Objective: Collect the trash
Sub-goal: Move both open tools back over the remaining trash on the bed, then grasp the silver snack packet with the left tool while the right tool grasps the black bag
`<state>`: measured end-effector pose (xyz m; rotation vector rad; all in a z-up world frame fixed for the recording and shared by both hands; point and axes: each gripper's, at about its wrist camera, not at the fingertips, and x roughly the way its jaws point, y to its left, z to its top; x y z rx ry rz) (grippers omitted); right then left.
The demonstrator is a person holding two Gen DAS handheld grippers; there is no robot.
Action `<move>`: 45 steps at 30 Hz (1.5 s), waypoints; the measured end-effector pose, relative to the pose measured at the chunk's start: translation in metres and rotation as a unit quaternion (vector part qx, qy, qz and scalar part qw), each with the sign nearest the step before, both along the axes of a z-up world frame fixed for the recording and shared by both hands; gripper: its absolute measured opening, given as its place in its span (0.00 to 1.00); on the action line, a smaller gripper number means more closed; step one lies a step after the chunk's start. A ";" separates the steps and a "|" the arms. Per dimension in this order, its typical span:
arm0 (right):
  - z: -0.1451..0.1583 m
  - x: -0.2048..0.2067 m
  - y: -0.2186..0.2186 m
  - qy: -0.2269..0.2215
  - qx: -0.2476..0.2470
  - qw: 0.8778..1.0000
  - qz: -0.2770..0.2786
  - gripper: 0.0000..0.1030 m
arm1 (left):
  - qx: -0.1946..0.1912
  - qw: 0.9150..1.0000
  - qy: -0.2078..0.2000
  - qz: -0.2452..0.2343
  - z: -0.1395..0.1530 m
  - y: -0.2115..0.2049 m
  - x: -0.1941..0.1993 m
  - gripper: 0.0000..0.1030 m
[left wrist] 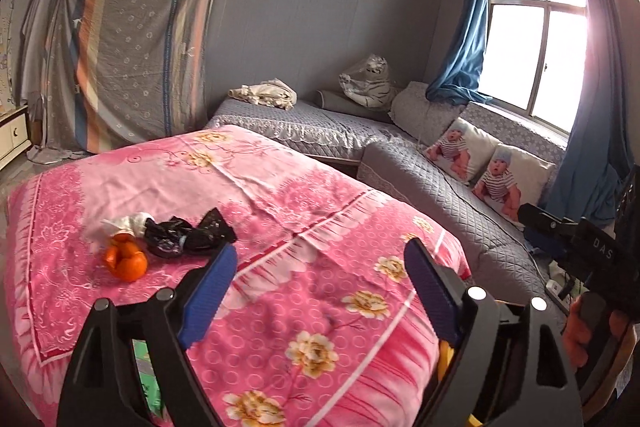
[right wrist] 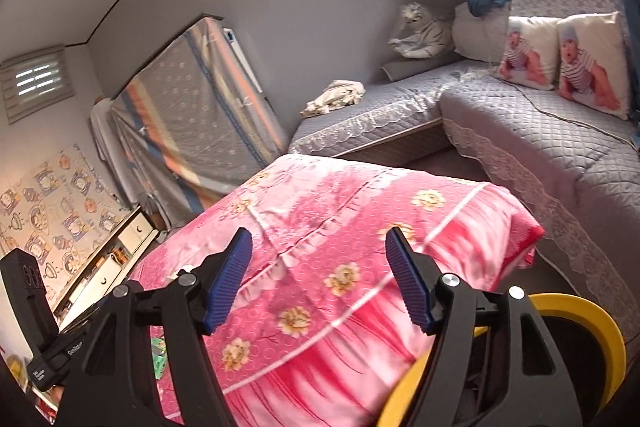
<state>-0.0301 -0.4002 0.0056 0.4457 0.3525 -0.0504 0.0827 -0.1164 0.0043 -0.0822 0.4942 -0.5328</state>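
The trash lies in a small heap on the pink floral quilt (left wrist: 280, 195), toward its left edge and about midway along its length. There is a crumpled black plastic bag (left wrist: 188, 237), shiny and creased, with one end twisted into a flared tip. Touching its left end is a wad of white tissue (left wrist: 130, 223), and just in front of that sits orange peel (left wrist: 126, 259), bright and curled open in thick pieces. The three pieces touch one another in a loose cluster.

The left hand-held gripper (left wrist: 318, 277) hovers over the quilt just right of the heap, its blue-padded jaws spread wide with nothing between them; its left pad is close to the bag's tip, apart from it. The right hand-held gripper (right wrist: 318, 275) is likewise released and empty, held above the quilt's near end. Below it, at the lower right, shows the yellow rim of a bin (right wrist: 592, 323) with a dark inside.

Beyond the quilt runs a grey quilted corner sofa (left wrist: 432, 171) with two baby-print cushions (left wrist: 496, 183), a plush white tiger (left wrist: 374, 83) and a blue curtain (left wrist: 468, 39) by the window.
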 end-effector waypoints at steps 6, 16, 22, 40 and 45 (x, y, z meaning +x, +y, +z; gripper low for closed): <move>0.010 0.054 0.052 0.001 -0.013 0.997 0.070 0.64 | 0.001 0.999 0.006 0.046 -0.004 0.044 0.012 0.82; 0.005 0.133 0.121 0.022 -0.036 0.989 0.145 0.75 | 0.019 0.994 0.029 0.106 -0.025 0.106 0.021 0.89; -0.011 0.173 0.148 0.053 -0.059 0.982 0.169 0.80 | 0.028 0.991 0.058 0.118 -0.048 0.127 0.022 0.90; -0.082 0.267 0.193 0.133 -0.084 0.972 0.177 0.82 | 0.019 0.987 0.129 0.093 -0.092 0.143 0.037 0.90; -0.093 0.280 0.200 0.153 -0.099 0.967 0.177 0.82 | 0.011 0.984 0.155 0.082 -0.101 0.141 0.045 0.90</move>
